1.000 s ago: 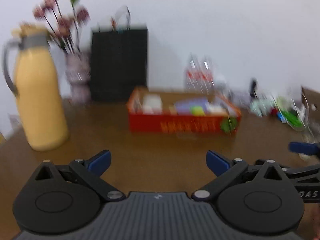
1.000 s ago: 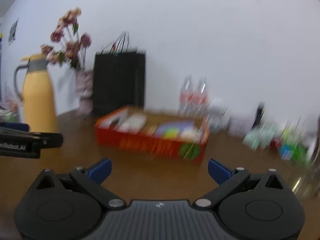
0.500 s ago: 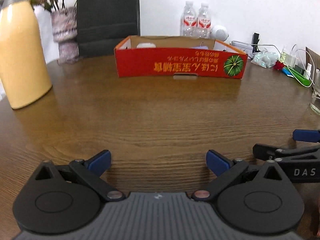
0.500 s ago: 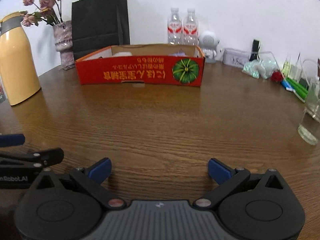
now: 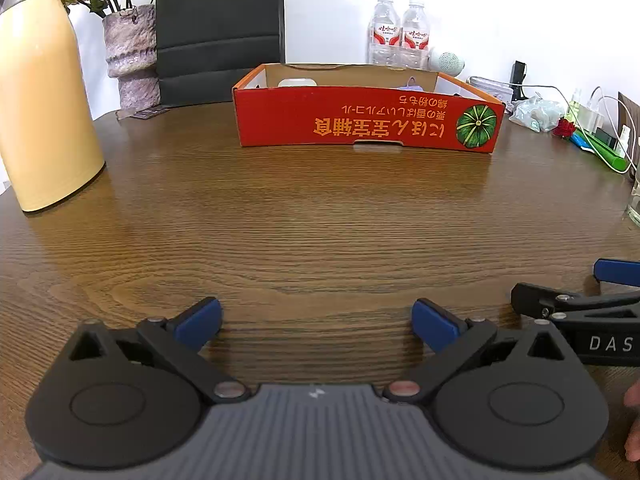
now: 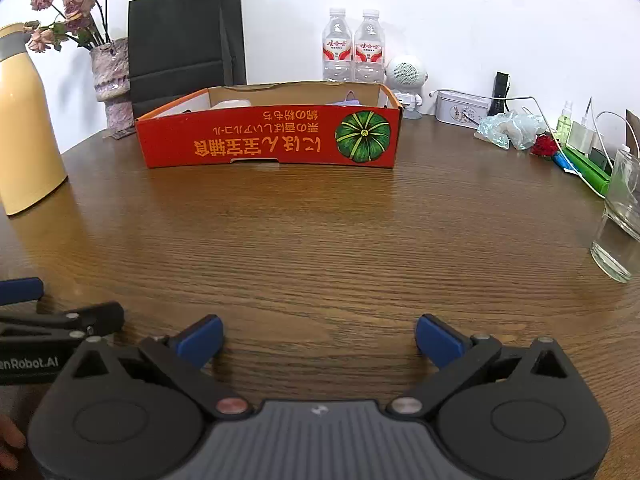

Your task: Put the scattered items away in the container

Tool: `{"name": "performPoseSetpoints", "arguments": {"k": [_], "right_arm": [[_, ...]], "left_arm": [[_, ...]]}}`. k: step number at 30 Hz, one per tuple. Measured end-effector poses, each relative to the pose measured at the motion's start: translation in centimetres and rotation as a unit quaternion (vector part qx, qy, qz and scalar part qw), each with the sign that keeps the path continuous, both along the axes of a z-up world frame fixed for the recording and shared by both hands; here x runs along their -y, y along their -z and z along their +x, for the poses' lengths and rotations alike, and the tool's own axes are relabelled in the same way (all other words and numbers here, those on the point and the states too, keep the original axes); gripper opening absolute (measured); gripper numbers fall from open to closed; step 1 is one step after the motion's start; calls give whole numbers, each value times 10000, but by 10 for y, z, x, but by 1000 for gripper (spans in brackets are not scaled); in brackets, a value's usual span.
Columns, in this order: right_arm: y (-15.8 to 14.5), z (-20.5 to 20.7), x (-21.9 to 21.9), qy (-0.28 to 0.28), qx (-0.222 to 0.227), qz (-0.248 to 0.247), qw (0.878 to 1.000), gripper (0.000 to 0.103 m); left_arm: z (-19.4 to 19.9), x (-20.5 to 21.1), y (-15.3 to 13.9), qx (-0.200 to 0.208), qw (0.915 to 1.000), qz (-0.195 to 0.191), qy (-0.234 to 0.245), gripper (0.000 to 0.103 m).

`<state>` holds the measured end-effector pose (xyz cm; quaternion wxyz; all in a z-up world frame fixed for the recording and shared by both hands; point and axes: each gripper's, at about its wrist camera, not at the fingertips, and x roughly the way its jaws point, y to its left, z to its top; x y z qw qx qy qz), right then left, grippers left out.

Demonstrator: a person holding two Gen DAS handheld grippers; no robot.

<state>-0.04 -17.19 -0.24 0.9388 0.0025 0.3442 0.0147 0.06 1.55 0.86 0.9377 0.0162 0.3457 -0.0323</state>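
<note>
A red cardboard box (image 5: 364, 120) with an orange rim and a green pumpkin picture stands at the far middle of the wooden table (image 5: 320, 220); it also shows in the right wrist view (image 6: 268, 140). Inside it I see the tops of a white item (image 5: 297, 82) and a purple item (image 5: 412, 85); the rest is hidden by its wall. My left gripper (image 5: 316, 322) is open and empty, low over the near table. My right gripper (image 6: 318, 338) is open and empty beside it.
A yellow thermos (image 5: 44, 92) stands at left, a flower vase (image 5: 131, 54) and black paper bag (image 5: 218, 28) behind. Two water bottles (image 6: 354, 48), a white speaker (image 6: 406, 80), a tin, cables and small clutter (image 6: 512, 128) line the back right. A glass (image 6: 620, 216) stands at right.
Both grippers have dropped low toward the near table edge and steadied; the box's top view gave way to its front wall. Both stay open.
</note>
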Motion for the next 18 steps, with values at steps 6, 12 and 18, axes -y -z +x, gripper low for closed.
{"name": "performPoseSetpoints", "arguments": {"k": [6,12,18], "right_arm": [[0,0,-1,-7,0,4,10000,103],[0,0,-2,-5,1,2,10000,103],[0,0,-3,4,2,2,10000,103]], "left_arm": [[0,2,0,0,10000,-3,-1,103],[0,2,0,1,10000,-5,-1,103],[0,2,0,3,10000,-5,-2,103]]}}
